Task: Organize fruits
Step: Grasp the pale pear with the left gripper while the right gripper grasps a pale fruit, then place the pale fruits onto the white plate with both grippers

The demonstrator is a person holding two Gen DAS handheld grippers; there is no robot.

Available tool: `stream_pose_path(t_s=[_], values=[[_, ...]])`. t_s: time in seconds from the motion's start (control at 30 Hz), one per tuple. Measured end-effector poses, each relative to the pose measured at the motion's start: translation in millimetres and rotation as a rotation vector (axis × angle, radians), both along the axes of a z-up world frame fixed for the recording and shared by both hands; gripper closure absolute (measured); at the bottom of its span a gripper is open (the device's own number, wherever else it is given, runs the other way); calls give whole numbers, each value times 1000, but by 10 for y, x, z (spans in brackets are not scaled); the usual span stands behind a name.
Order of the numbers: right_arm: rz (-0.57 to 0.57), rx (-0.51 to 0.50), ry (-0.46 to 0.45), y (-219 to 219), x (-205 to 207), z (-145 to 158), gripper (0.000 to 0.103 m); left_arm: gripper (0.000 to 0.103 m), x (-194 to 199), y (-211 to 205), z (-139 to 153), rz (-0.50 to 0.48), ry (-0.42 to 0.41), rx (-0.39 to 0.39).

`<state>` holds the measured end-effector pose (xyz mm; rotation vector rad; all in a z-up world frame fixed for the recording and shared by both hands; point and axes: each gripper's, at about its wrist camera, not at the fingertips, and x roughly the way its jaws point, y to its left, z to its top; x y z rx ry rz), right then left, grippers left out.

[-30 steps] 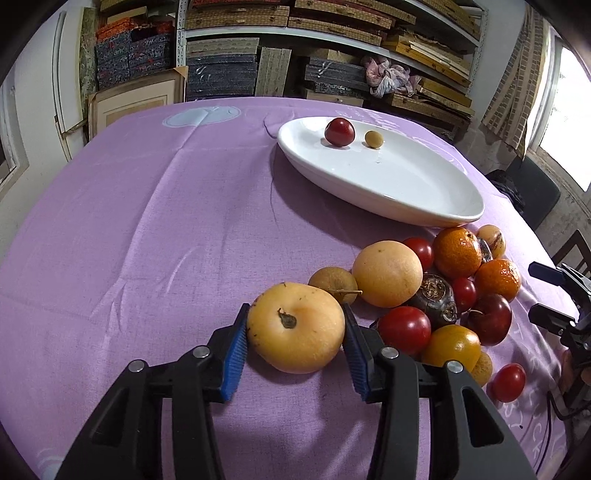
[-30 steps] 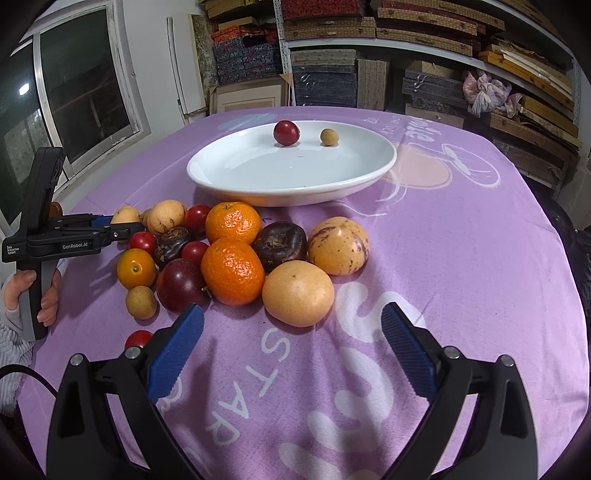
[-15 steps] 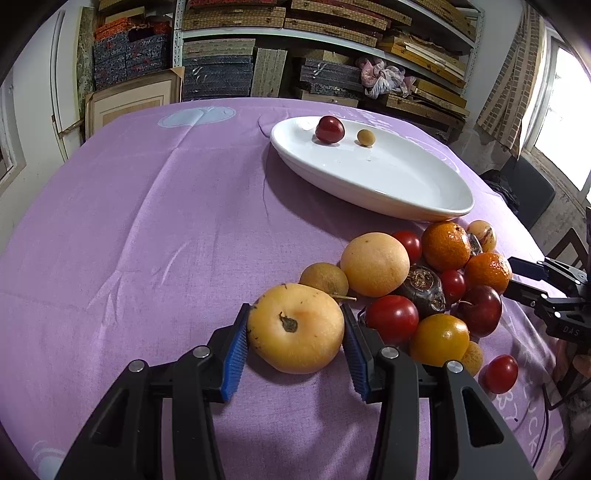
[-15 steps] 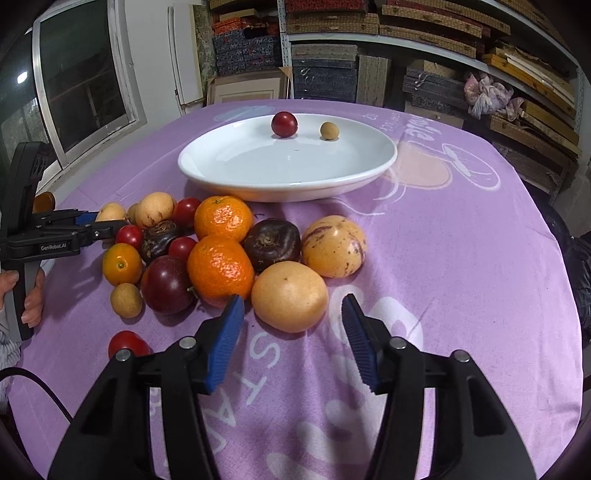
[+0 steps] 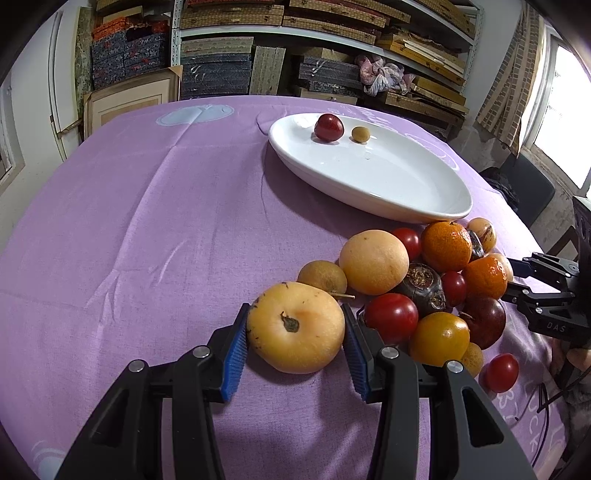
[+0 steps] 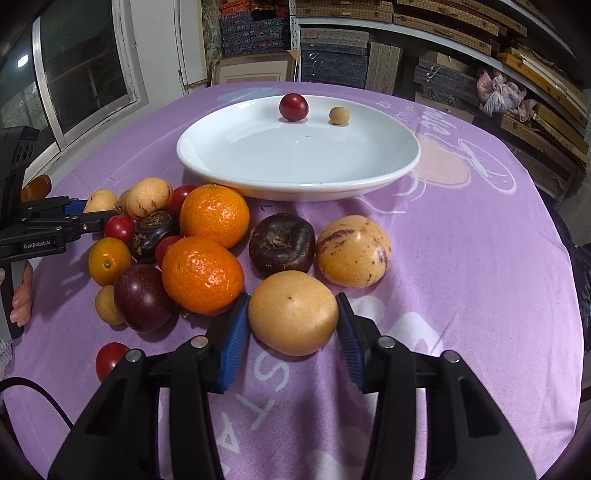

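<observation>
Shelving [image 5: 332, 33] stacked with flat boxes and woven mats is filling the top of both views, and a purple tablecloth [image 5: 147, 229] is spreading across the table below it. You are looking at a white oval plate [image 6: 258, 173] lying in the upper middle of the right wrist view; it is carrying a dark red plum [image 6: 293, 106] and, apart from it, a small tan longan [image 6: 338, 115], both near the far rim.

Your left gripper [image 5: 295, 328] is clamping a yellow pear [image 5: 295, 326] at the lower centre of the left wrist view, both blue pads pressing its sides while the fruit is resting on the cloth. Your right gripper [image 6: 293, 321] has just been closing, and its pads are now touching both sides of a pale orange round fruit [image 6: 293, 312] at the lower centre of the right wrist view, so you are gripping it.

Just left of that fruit a heap is sitting: two mandarins, one [image 6: 214, 216] above the other [image 6: 202, 274], a striped pepino melon [image 6: 352, 251] to the right, a dark brown wrinkled fruit [image 6: 282, 243] between them, a purple plum [image 6: 142, 297], an orange tomato [image 6: 109, 260] and red cherry tomatoes, one [image 6: 110, 360] lying alone at lower left.
</observation>
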<state>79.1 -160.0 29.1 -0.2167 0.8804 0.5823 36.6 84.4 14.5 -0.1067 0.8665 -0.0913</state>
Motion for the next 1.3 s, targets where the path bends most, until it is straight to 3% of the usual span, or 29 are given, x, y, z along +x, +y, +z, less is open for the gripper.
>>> stream_pose_path(t_s=[0.27, 0.33, 0.63, 0.87, 0.97, 1.03, 1.1, 1.2, 1.3], values=[[-50, 103, -28, -256, -112, 169, 58, 55, -119, -11, 141, 42, -91, 18], [-64, 114, -36, -310, -121, 211, 58, 55, -71, -52, 117, 28, -67, 31], [-40, 74, -17, -213, -175, 103, 58, 56, -63, -38, 64, 33, -42, 26], [-28, 51, -1, -176, -189, 32, 58, 56, -151, -81, 111, 30, -81, 41], [-34, 69, 9, -209, -168, 36, 58, 56, -139, -53, 183, 23, -94, -10], [-40, 104, -10, -256, -121, 167, 58, 56, -78, -29, 340, 38, -125, -47], [-58, 157, -50, -315, -16, 483, 58, 56, 63, -62, 542, 31, -148, -70], [-87, 203, -139, -311, 211, 1028, 58, 56, 366, -220, 868, 20, -199, -34], [-105, 228, -175, -180, 467, 1247, 58, 56, 702, -383, 927, 21, -195, -26]])
